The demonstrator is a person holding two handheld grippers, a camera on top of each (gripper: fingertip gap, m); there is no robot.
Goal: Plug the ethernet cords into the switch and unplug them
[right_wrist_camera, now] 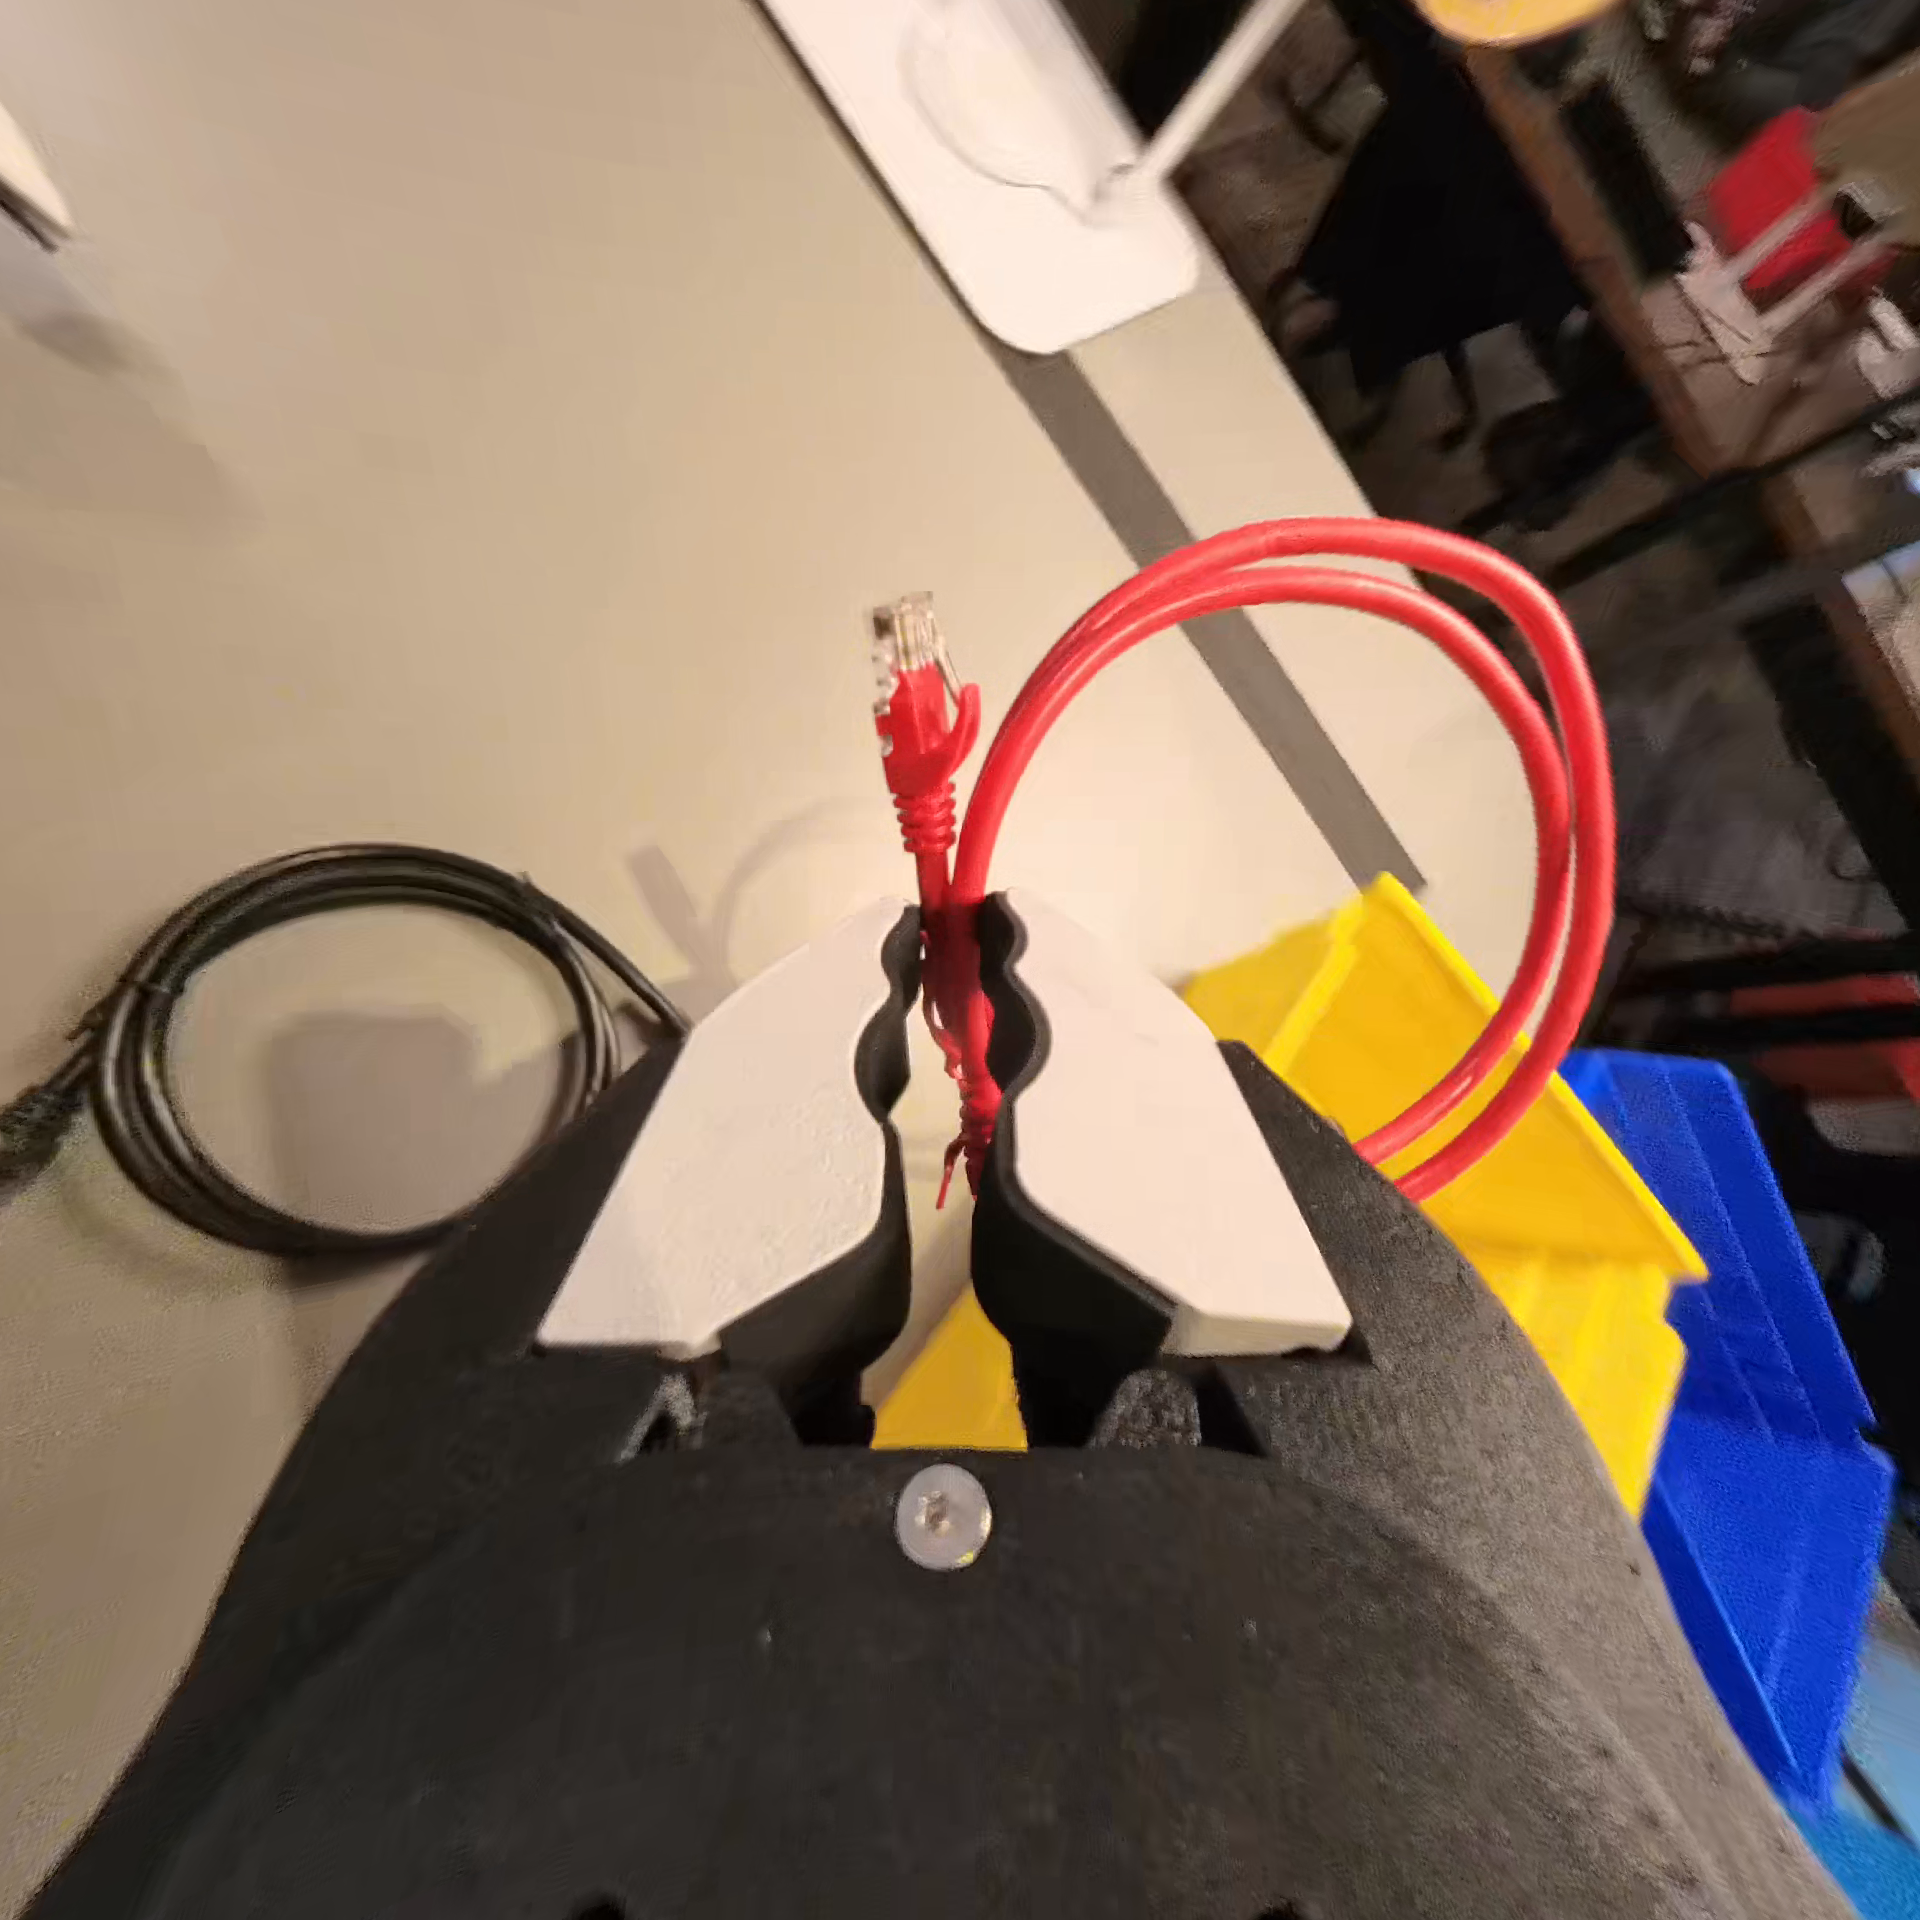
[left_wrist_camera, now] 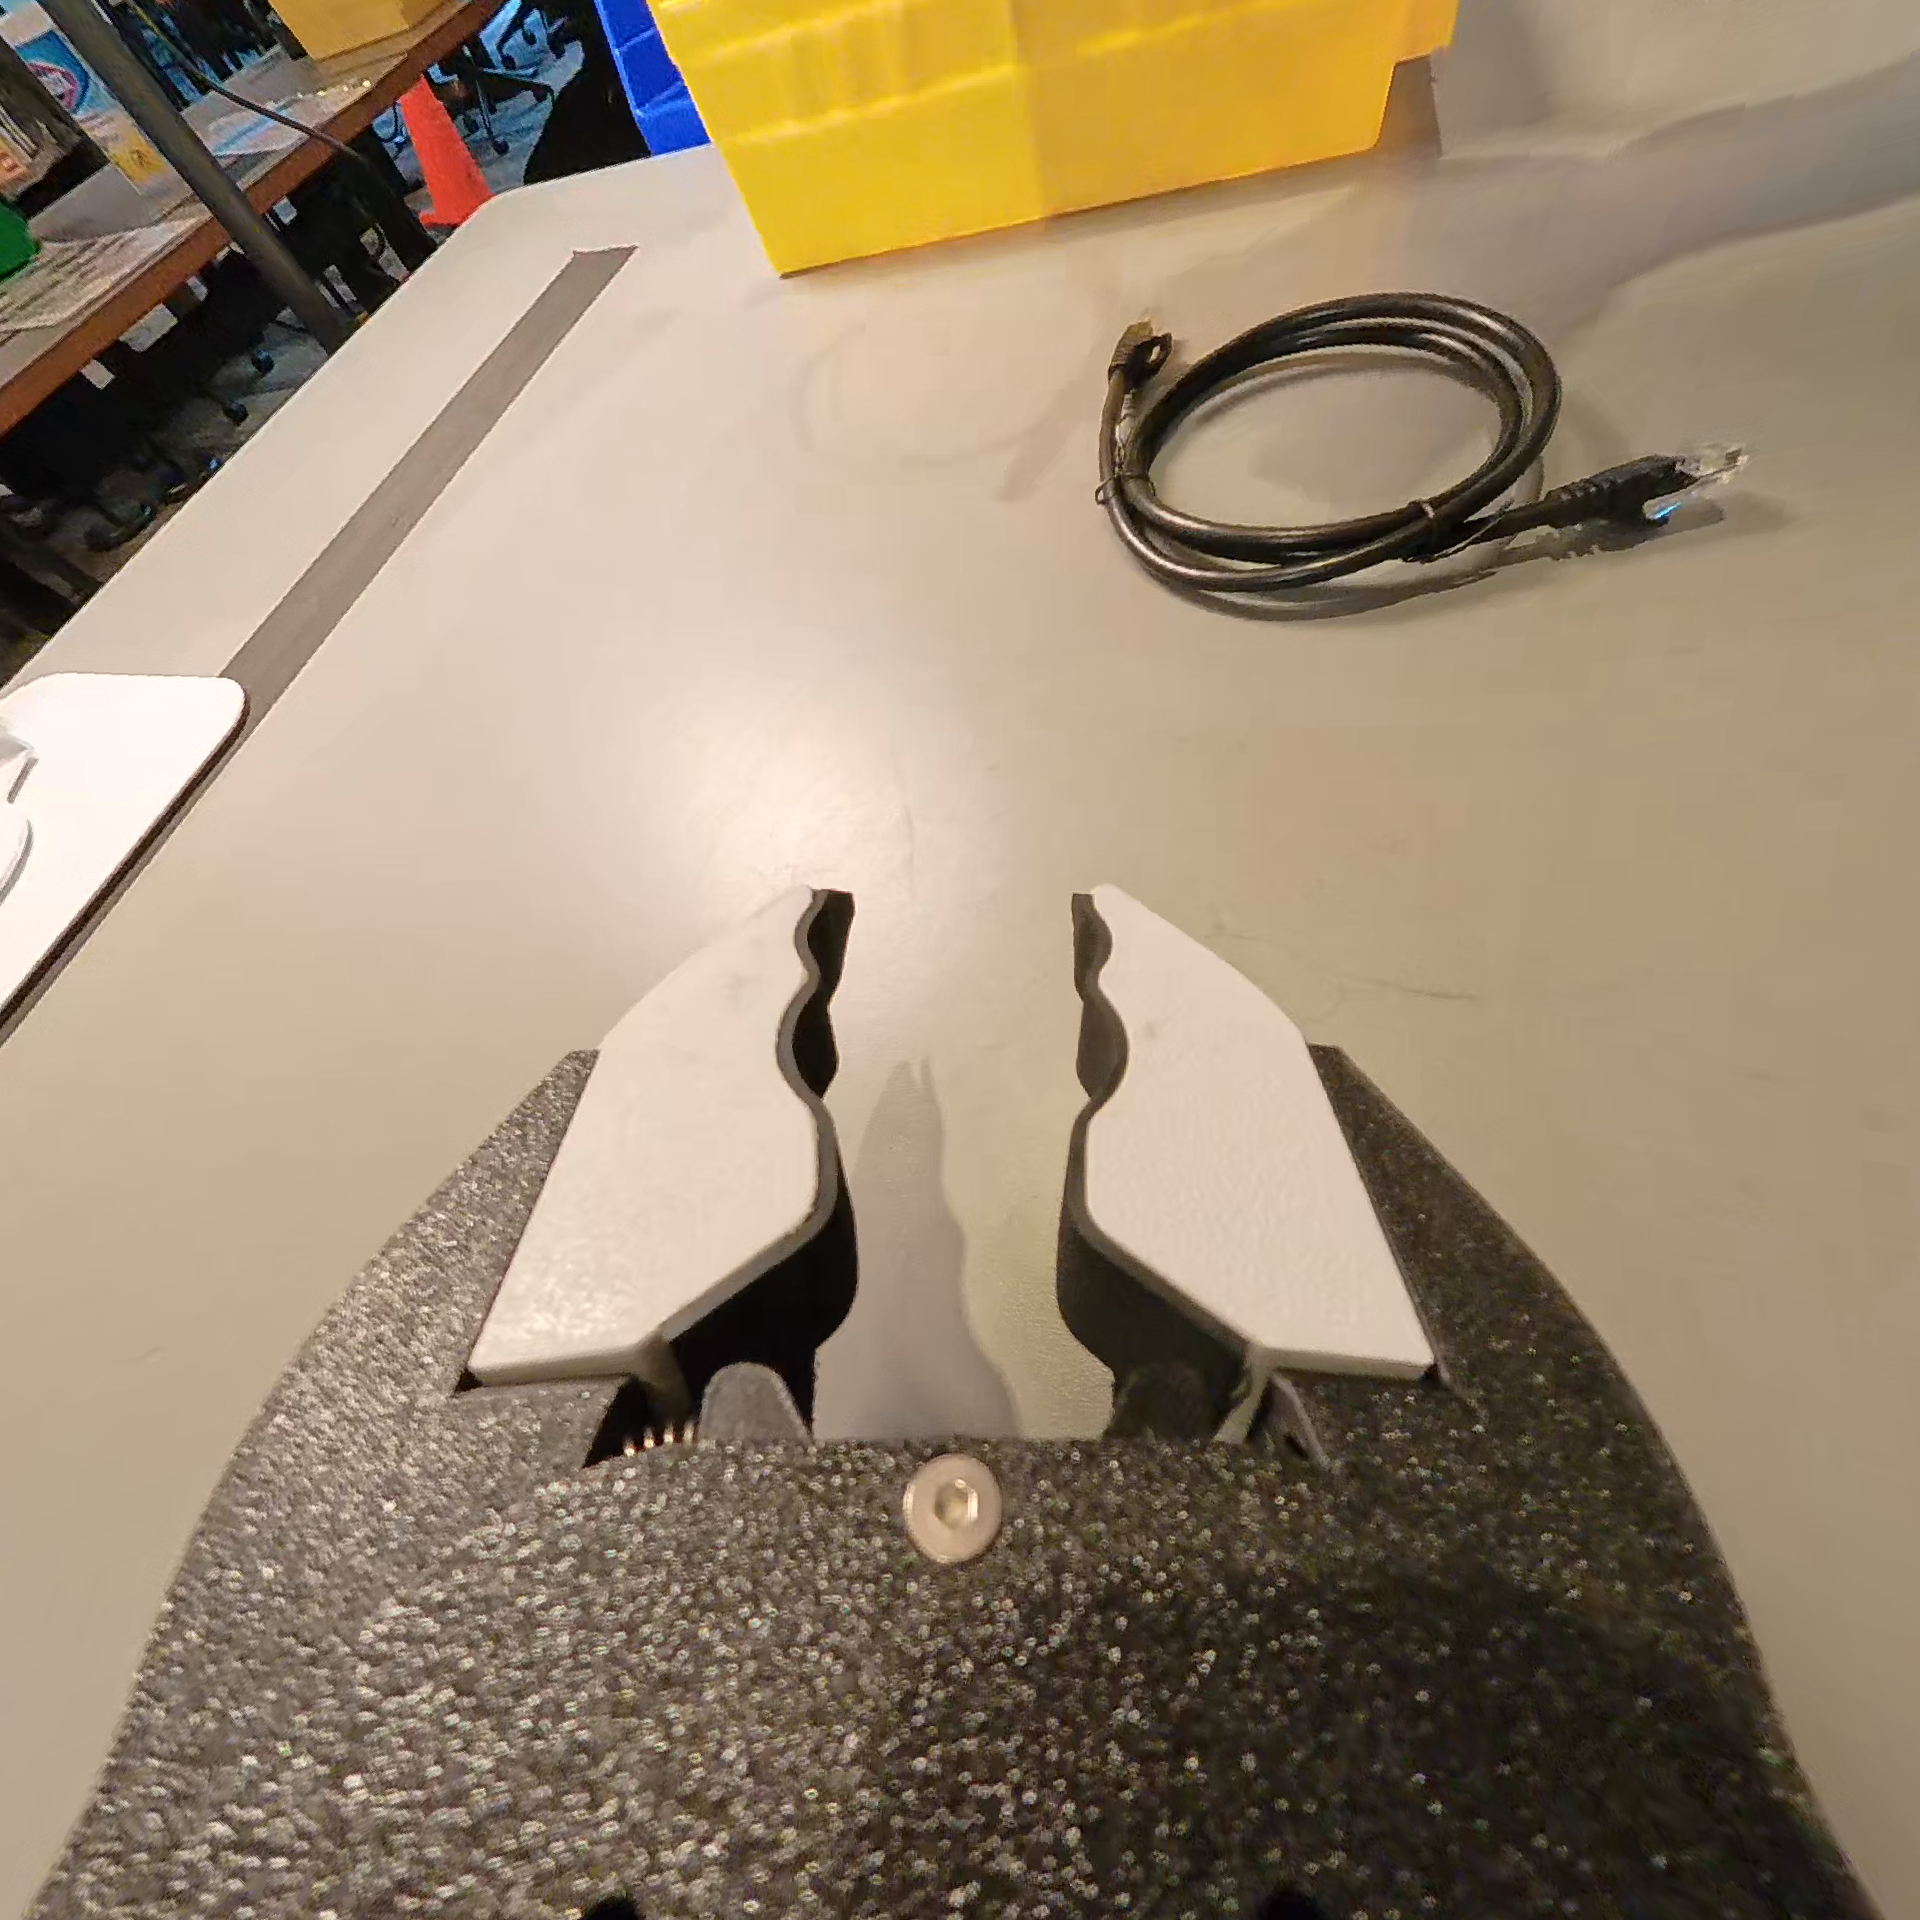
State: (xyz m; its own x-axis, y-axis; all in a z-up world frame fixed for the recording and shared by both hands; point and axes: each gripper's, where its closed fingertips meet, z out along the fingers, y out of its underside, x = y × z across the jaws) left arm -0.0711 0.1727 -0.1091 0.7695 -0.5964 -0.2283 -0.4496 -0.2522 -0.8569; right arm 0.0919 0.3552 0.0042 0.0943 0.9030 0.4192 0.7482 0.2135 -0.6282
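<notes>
The table lies bare in front of the left gripper, whose jaws stand apart with nothing between. Further right the coiled black cord lies in the way, and behind it the yellow bin closes the far side.

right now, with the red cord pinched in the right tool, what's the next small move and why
Probably lower the red cord to the table and regrip behind its plug. The right tool pinches the bundled strands, so the plug sticks out loosely beyond the fingertips. No switch shows in either view. The left tool is open and empty, and the black cord lies coiled on the table.
</notes>
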